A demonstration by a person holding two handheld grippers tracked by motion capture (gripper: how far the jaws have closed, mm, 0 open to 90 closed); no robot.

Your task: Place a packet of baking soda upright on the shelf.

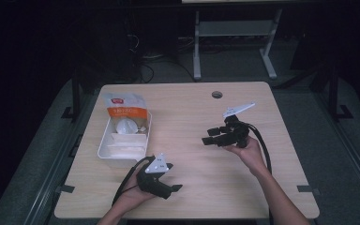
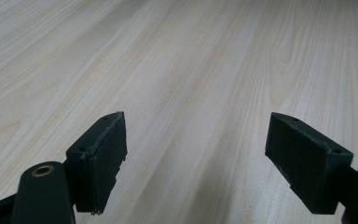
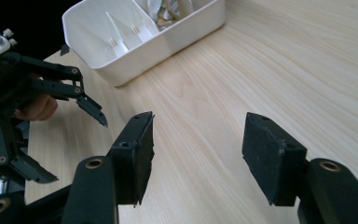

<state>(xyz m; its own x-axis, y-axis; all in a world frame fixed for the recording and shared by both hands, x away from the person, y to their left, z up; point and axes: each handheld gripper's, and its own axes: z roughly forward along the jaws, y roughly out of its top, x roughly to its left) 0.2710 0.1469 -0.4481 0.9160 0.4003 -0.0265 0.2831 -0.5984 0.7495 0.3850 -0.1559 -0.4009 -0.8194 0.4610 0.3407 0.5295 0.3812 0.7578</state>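
Red label and orange band on pouch (image 1: 125, 108), print unreadable.

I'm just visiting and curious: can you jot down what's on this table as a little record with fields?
Table: light wood table
Container: white tray at the left side, divided, with white items inside
Bag: orange-and-white bag leaning at the tray's far end
Left gripper: fingers open, nothing between them
Right gripper: fingers open, empty, pointed toward the tray
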